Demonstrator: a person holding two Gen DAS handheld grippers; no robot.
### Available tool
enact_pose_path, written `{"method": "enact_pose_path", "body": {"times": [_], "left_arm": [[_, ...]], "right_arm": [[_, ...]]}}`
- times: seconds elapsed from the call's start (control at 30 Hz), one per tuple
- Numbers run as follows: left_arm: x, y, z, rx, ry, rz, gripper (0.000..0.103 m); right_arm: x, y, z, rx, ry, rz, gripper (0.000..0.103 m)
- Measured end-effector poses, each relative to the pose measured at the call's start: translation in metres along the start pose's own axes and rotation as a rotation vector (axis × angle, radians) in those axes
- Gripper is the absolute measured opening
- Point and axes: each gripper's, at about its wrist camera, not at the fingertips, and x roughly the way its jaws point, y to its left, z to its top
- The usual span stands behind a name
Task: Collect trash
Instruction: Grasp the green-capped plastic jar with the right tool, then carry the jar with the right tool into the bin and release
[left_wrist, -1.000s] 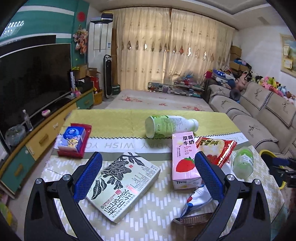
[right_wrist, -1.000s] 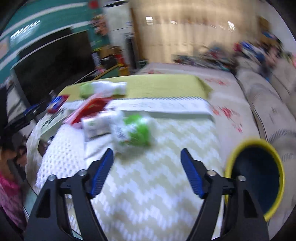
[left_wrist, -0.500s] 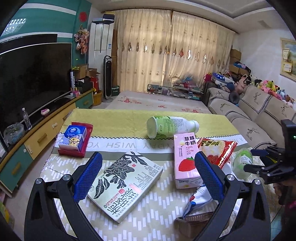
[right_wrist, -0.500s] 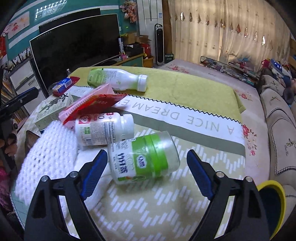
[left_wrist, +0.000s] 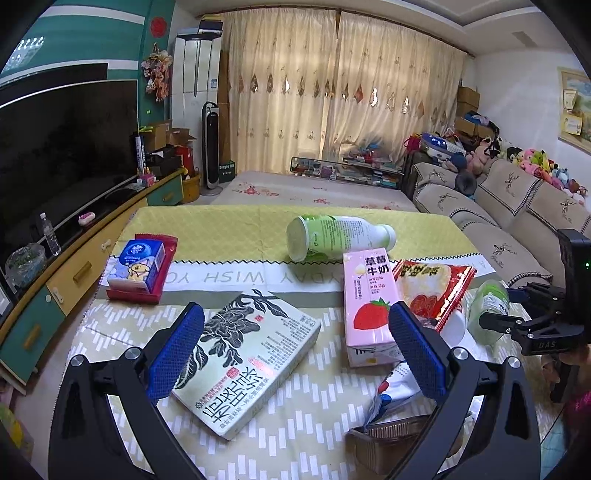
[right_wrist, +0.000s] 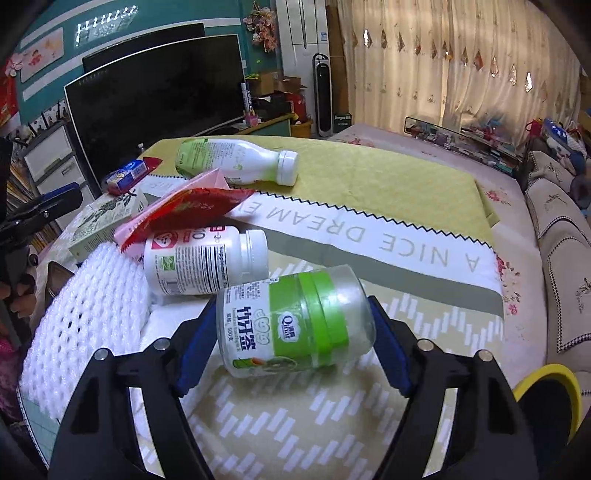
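Observation:
A clear jar with a green lid and label lies on its side on the tablecloth. My right gripper straddles it; its jaws are closing, with a blue pad against each end. From the left wrist view that gripper shows at the table's right edge, around the jar. My left gripper hovers open over the near side of the table, with nothing between its fingers. Other litter lies around: a white pill bottle, a red snack bag, a green-and-white drink bottle and a pink strawberry milk carton.
A yellow-rimmed bin stands on the floor at the table's right. A tea box, a tissue pack on a red tray, a white foam net and a foil tray also lie on the table. A sofa runs along the right.
My right gripper has swung left from near the bin, dropped over the jar, and its jaws have narrowed onto the jar's ends. The left gripper has stayed put.

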Motion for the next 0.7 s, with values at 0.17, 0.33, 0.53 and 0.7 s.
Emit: {"method": "enact_pose_path", "body": {"times": [0.17,0.33,0.53,0.7], "left_arm": [[0.001,-0.005,-0.002,0.026,0.001,-0.003,0.098],[-0.003,-0.005,-0.001,0.023,-0.018,-0.004,0.098],[-0.005,-0.006,-0.001,0.026,-0.022,-0.011,0.098],[-0.005,-0.009,-0.001,0.036,-0.022,-0.01,0.098]], "right_arm": [[-0.017,-0.01,-0.001,0.064,-0.033,-0.067,0.072],[-0.06,-0.049,-0.01,0.227,-0.115,-0.167,0.072],[-0.099,-0.124,-0.05,0.491,-0.134,-0.384,0.073],[-0.11,-0.163,-0.084,0.607,-0.103,-0.526,0.073]]}}
